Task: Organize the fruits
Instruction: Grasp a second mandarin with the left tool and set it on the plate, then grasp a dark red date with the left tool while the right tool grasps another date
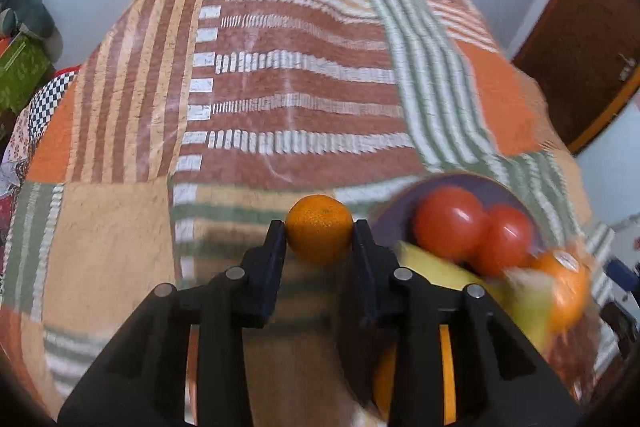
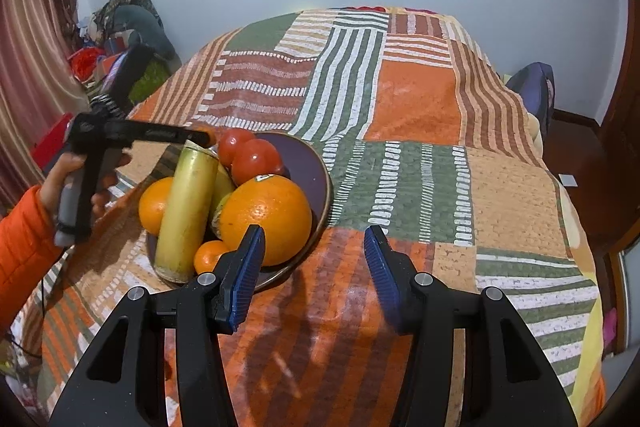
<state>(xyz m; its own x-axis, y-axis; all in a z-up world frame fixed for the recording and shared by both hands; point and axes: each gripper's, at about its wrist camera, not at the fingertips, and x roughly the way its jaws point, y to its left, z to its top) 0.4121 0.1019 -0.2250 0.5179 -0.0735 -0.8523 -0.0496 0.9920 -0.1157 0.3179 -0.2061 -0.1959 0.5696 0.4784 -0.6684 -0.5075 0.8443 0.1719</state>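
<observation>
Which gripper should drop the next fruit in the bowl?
Left. The left gripper is shut on a small orange right beside the bowl. The right gripper is open and holds nothing.

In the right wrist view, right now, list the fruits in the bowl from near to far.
small mandarin → large orange with a sticker → front tomato → rear tomato. The long yellow-green fruit and the orange at the left rim are left out, since they span or overlap the others.
</observation>
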